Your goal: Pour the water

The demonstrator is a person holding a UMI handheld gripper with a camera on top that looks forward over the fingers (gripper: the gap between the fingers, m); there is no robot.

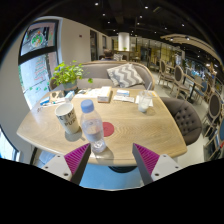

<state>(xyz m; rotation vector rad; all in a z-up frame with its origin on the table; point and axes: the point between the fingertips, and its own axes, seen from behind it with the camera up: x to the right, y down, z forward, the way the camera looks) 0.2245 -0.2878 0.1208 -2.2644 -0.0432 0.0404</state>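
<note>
A clear plastic water bottle (pixel 92 128) with a blue cap stands upright near the front edge of the round wooden table (pixel 140 125). Behind it to the left stands a patterned paper cup (pixel 67 117). My gripper (pixel 112 163) is open, its magenta pads (pixel 75 158) spread wide just in front of the table's edge. The bottle stands just ahead of the left finger, apart from both fingers. Nothing is between the fingers.
A red round mark (pixel 108 129) lies on the table right of the bottle. A potted plant (pixel 66 75), books (pixel 123 96) and a white box (pixel 145 102) sit farther back. Behind the table are a sofa with a patterned cushion (pixel 125 73) and a grey armchair (pixel 183 115) to the right.
</note>
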